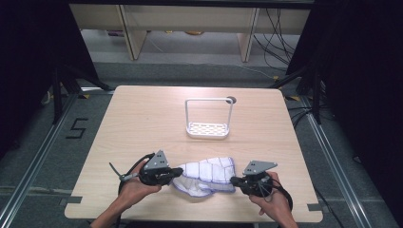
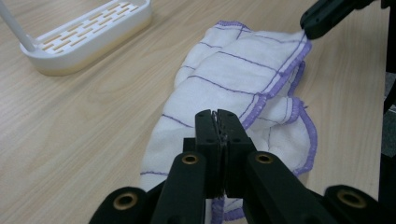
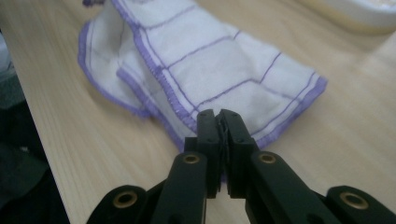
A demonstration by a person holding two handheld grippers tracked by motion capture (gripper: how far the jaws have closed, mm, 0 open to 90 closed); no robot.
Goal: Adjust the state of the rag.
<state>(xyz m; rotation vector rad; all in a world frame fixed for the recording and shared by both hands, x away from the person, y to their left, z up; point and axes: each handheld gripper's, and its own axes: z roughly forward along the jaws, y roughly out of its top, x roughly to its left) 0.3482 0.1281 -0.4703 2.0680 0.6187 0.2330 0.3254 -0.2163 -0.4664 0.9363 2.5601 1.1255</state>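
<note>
Both tools are clenched on the same cloth [image 1: 205, 175], one at each end. In the left gripper view the left tool [image 2: 218, 122] has its two black jaws pressed together with a thin fold of the cloth's near edge pinched between the pads; from the high view the left tool [image 1: 177, 171] sits at the cloth's left end, carried by the person's left hand [image 1: 135, 185]. In the right gripper view the right tool [image 3: 219, 122] is likewise closed tight, and the purple-stitched hem of the cloth runs right into the seam between its jaws; the high view places the right tool [image 1: 234, 180] at the cloth's right end, with the right hand [image 1: 273, 194] behind it. The cloth is white with a thin purple grid and a purple hem, and lies rumpled and partly folded over itself on the tabletop [image 1: 142, 123], near the front edge between the two tools. Counted: one cloth, two tools, two hands. One more thing stands on the tabletop, a single white rack [image 1: 208, 118] with a slotted base and a tall loop handle, well apart from the cloth toward the far side. Its base also shows in the upper left of the left gripper view [image 2: 88, 35].
</note>
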